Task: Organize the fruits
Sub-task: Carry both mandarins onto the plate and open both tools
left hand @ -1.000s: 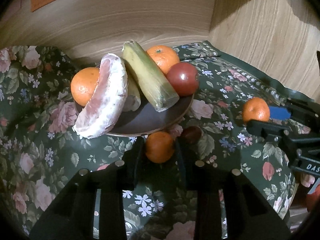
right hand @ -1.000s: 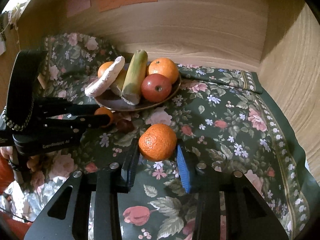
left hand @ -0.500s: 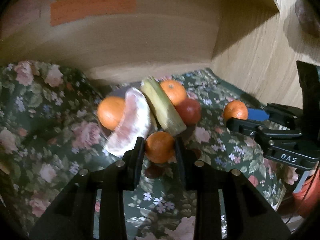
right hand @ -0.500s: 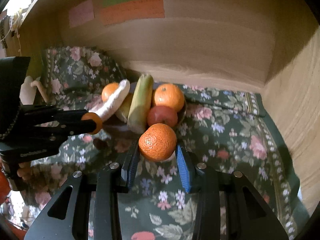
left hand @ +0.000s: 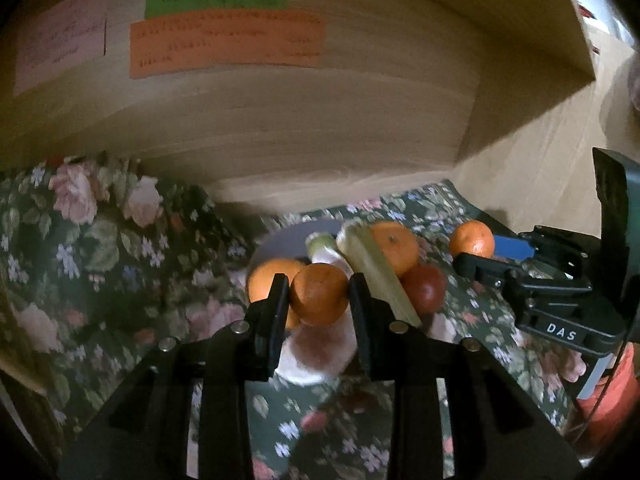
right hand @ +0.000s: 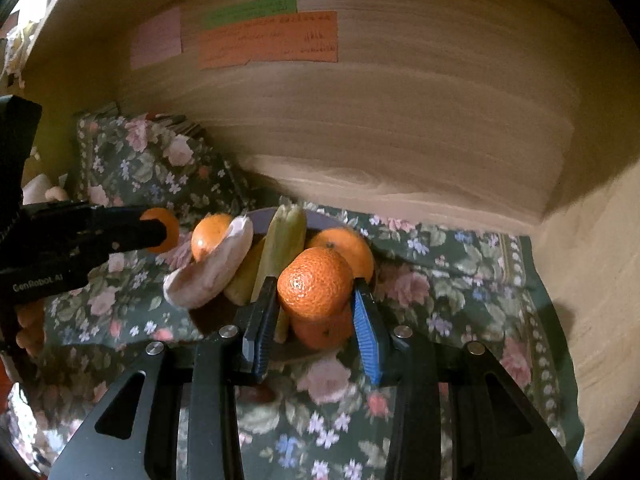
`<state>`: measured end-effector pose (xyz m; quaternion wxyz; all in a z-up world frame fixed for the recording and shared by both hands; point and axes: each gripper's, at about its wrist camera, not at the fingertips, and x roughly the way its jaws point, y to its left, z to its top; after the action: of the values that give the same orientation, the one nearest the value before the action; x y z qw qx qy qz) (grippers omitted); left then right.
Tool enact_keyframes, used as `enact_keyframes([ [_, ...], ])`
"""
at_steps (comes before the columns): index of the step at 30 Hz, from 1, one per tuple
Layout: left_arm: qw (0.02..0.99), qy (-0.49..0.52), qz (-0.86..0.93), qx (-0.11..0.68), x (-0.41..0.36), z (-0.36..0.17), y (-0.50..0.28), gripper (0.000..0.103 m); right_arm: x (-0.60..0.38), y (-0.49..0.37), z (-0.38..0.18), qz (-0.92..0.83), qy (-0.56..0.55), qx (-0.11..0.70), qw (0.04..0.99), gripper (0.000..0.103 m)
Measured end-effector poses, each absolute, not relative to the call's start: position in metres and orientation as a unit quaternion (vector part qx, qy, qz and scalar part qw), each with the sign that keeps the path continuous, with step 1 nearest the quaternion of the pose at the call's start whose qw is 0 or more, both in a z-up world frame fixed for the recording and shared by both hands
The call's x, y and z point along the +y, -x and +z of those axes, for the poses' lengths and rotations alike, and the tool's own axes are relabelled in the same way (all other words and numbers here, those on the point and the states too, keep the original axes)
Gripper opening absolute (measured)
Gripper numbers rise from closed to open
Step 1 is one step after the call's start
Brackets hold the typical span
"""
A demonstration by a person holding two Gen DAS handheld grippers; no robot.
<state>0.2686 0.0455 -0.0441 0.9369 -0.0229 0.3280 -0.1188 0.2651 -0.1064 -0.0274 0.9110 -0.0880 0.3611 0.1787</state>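
Left hand-held gripper (left hand: 319, 294): clamped on a small mandarin (left hand: 319, 294), both black pads against its sides, fruit clear of the cloth and framed over the plate (left hand: 288, 240). Right hand-held gripper (right hand: 316, 284): clamped on a larger mandarin (right hand: 316, 282), blue-faced pads (right hand: 366, 320) at 3 and 9 o'clock of the fruit, also held above the plate.

Plate contents, left wrist view:
- pomelo segment (left hand: 320, 344), peeled, at 6 o'clock, overhanging the rim
- orange (left hand: 272, 280) at 9 o'clock, partly hidden by the left pad
- green-yellow stalk (left hand: 376, 272), approx. corn or cane, type not certain in this blur, running 12 to 5 o'clock
- second orange (left hand: 394, 246) at 1 o'clock
- red tomato (left hand: 424, 290) at 3 o'clock, touching the stalk

Plate sits on a dark floral cloth (left hand: 100, 272) spread over the counter, near the wooden back panel (left hand: 300, 132). On that panel, at 12 o'clock: pink, green and orange paper notes (left hand: 224, 48); writing not legible.

Right wrist view: the left unit enters from 9 o'clock, its mandarin just beside the plate's left edge.
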Motion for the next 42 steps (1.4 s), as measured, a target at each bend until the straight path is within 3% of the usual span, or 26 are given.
enact_keyframes([
  [17,0.920,0.037,-0.115,0.373,0.051,-0.071,-0.348,0.031,-0.080,-0.345,-0.046,0.188,0.130,0.397,0.889,0.033],
  [34,0.914,0.034,-0.118,0.387,0.043,-0.078,-0.360,0.031,-0.088,-0.317,-0.057,0.213,0.136,0.425,0.869,0.033],
  [39,0.919,0.025,-0.116,0.376,0.045,-0.069,-0.343,0.040,-0.092,-0.319,-0.060,0.211,0.123,0.430,0.870,0.034],
  [41,0.920,0.021,-0.117,0.373,0.045,-0.066,-0.336,0.040,-0.093,-0.319,-0.061,0.209,0.120,0.433,0.869,0.038],
  [42,0.921,0.021,-0.117,0.371,0.045,-0.064,-0.332,0.040,-0.094,-0.317,-0.060,0.206,0.120,0.429,0.871,0.046],
])
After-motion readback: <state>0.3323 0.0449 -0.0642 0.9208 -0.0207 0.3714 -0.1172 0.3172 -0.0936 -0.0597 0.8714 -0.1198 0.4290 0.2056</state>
